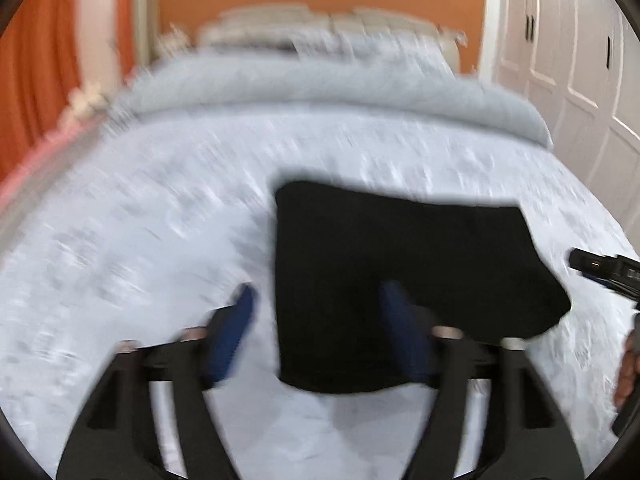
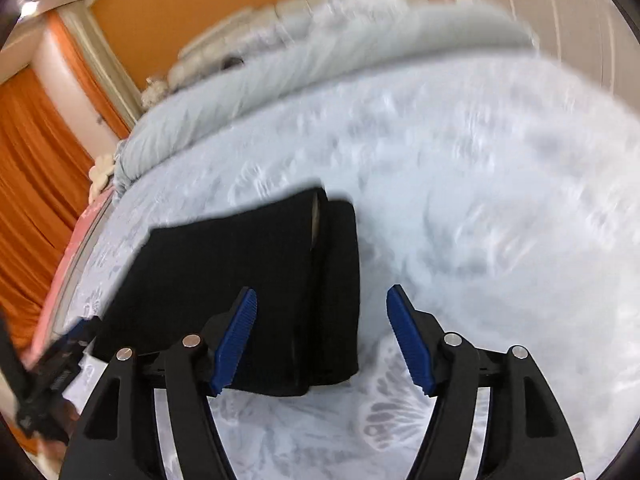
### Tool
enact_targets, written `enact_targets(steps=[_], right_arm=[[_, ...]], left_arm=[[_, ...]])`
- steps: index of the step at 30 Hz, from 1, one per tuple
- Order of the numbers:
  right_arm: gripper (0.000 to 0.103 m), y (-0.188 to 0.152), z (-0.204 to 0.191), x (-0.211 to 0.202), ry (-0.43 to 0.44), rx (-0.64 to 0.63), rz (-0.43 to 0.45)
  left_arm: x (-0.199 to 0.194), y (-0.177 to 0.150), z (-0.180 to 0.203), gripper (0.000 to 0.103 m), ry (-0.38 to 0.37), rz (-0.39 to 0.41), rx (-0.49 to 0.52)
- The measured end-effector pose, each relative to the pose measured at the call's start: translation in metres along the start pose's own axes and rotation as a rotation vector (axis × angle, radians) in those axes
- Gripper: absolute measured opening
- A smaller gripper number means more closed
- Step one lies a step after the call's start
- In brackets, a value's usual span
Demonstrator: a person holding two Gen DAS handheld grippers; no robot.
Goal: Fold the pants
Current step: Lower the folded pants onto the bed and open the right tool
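Note:
The black pants (image 1: pixel 404 272) lie folded into a compact rectangle on the pale bedspread (image 1: pixel 140 220). My left gripper (image 1: pixel 320 320) is open and empty above the pants' near left edge; its left finger is over the bedspread, its right over the cloth. In the right wrist view the pants (image 2: pixel 248 280) lie left of centre, folded layers showing at their right edge. My right gripper (image 2: pixel 320 336) is open and empty above the pants' near right corner. The right gripper (image 1: pixel 604 272) also shows at the right edge of the left wrist view, and the left gripper (image 2: pixel 60 364) at the lower left of the right wrist view.
A rolled grey duvet (image 1: pixel 328 84) and pillows (image 1: pixel 312 28) lie at the head of the bed. Orange curtains (image 1: pixel 40 72) hang at the left. White wardrobe doors (image 1: pixel 568 40) stand at the right. Both views are motion-blurred.

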State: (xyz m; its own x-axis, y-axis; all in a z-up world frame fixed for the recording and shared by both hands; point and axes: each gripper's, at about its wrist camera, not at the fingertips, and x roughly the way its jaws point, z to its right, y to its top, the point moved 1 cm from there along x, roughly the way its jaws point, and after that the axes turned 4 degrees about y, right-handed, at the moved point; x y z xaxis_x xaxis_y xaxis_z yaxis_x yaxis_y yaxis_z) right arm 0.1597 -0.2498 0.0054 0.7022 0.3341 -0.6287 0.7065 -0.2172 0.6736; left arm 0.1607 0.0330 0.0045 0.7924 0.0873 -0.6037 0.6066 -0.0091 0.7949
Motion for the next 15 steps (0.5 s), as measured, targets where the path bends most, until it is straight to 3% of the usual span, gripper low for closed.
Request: enact_targets(steps=[1,2,3,4,6,7,10,12,15], right_arm=[[0.043,0.000,-0.011,-0.003,0.008,-0.044,-0.001],[0.016,-0.002,-0.024,0.000,0.013,-0.083,-0.032],[0.010,-0.007,-0.030,0.010,0.029,-0.092,-0.077],[0.009,-0.012,-0.031,0.020,0.028,-0.096,-0.115],[0.006,-0.033,-0.019,0.061,-0.091,-0.121,-0.241],[0.002,-0.038,-0.010,0.067,-0.103,-0.110,-0.232],[0.003,-0.025,-0.009,0.042,-0.125,-0.047,-0.203],[0.017,-0.019,-0.016,0.002,-0.124,-0.025,-0.092],[0.021,-0.026,-0.032,-0.050,-0.118,-0.050,0.008]], left_arm=[[-0.014,0.003,-0.001,0.089,0.028,0.043,0.005],[-0.027,0.006,0.000,0.090,0.056,0.081,0.017],[-0.039,0.009,0.002,0.090,0.066,0.106,0.029],[-0.043,0.012,0.004,0.090,0.066,0.112,0.035],[-0.048,0.011,0.008,0.090,0.067,0.102,0.038],[-0.050,0.008,0.013,0.090,0.065,0.087,0.044],[-0.053,-0.004,0.019,0.090,0.096,0.040,0.078],[-0.058,-0.011,0.022,0.090,0.090,0.031,0.090],[-0.072,-0.023,0.021,0.090,0.057,-0.003,0.067]])
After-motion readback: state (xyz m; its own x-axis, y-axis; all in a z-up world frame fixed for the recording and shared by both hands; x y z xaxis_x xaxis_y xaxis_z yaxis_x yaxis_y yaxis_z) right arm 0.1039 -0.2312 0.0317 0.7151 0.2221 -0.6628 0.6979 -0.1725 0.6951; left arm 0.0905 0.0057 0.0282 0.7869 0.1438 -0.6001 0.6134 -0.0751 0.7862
